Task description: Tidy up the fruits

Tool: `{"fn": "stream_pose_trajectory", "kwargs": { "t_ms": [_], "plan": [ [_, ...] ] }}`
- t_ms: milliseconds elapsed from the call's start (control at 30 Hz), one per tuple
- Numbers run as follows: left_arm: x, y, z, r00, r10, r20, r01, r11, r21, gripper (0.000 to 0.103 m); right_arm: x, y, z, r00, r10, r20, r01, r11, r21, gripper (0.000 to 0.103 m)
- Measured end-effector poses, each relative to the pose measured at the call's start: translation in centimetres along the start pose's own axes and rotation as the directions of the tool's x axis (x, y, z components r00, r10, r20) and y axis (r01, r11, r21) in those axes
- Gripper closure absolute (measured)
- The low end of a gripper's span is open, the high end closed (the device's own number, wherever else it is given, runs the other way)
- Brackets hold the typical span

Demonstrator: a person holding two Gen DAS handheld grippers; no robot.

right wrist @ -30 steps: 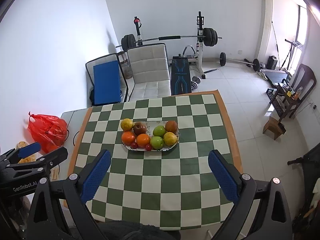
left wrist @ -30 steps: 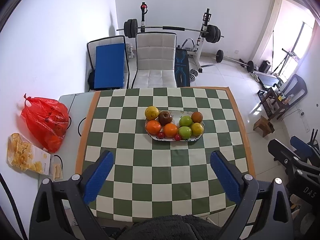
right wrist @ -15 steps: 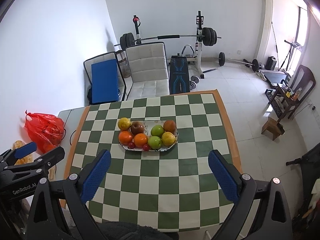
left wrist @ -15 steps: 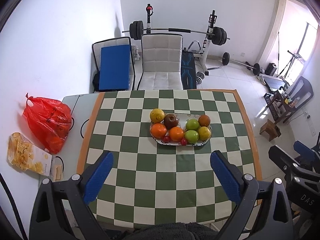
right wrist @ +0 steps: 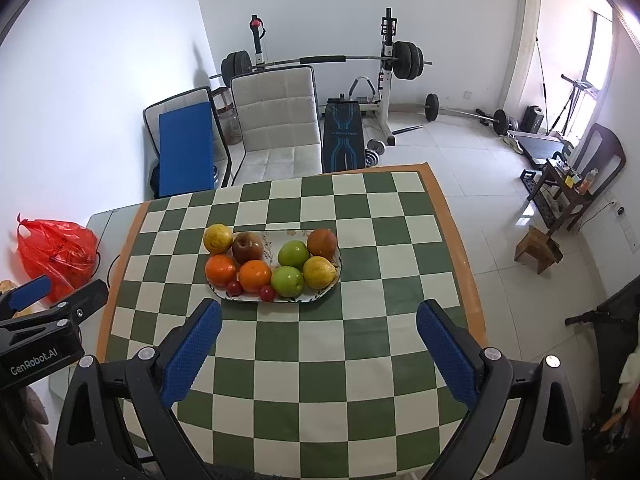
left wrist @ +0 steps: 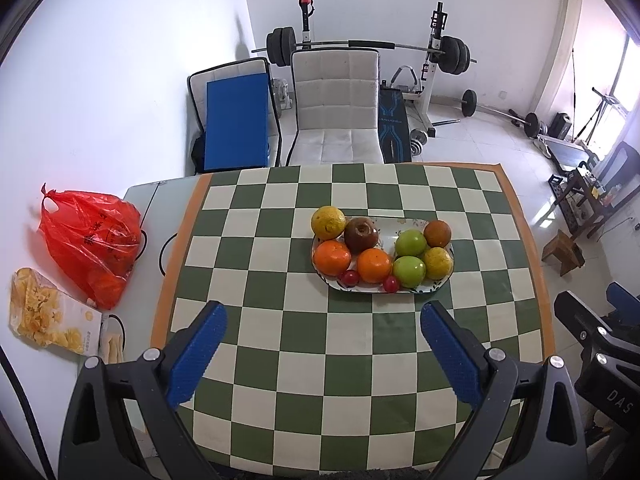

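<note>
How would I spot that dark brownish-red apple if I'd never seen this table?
Start at the checkered table and find the oval plate of fruit on it. The apple is in the back row, second from the left, between a yellow citrus and a green apple. It is the only dark, brownish-red fruit with a sunken stem dimple.

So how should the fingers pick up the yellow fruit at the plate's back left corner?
Probably from above, fingers closing across the round middle of the yellow fruit. It sits at the plate's far left corner, partly over the rim, open on its outer sides; the brown apple and an orange crowd the others.
</note>
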State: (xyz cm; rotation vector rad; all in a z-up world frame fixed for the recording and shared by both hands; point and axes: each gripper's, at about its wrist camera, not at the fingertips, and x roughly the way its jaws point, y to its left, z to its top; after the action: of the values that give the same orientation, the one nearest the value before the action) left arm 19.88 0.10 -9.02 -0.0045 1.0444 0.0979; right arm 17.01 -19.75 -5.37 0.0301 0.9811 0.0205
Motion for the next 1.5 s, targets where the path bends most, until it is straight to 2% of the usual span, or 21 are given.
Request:
{"fn": "stream_pose_trajectory", "kwargs": {
  "t_ms": [367,600,667,1500],
  "plan": [
    [1.8,-0.1,0.3,1.0,0.01,-0.01,-0.011,1.0,-0.014,0.004,3.8,-0.4,0.1,0.999,-0.003,-0.045,0.004,1.0,0.003,0.003],
    [2.2,-0.1,0.4,1.0,0.002,-0.022,-0.002,1.0,-0.016,0.003,4.2,-0.5,0.2,0.999,-0.003,-0.045,0.003,1.0,0.002,0.003],
    [2.3,-0.1,0.4,1.0,0.0,-0.022,-0.001,1.0,-0.015,0.0,4.2,-0.5,0.2,0.999,-0.004,-0.046,0.004,1.0,0.0,0.003],
    [2.2,-0.2,0.5,1.0,0.001,-0.012,-0.001,1.0,-0.014,0.0,4.5,-0.7,1.0,0.999,0.002,-0.041,-0.002,1.0,-0.004,0.003]
  ]
}}
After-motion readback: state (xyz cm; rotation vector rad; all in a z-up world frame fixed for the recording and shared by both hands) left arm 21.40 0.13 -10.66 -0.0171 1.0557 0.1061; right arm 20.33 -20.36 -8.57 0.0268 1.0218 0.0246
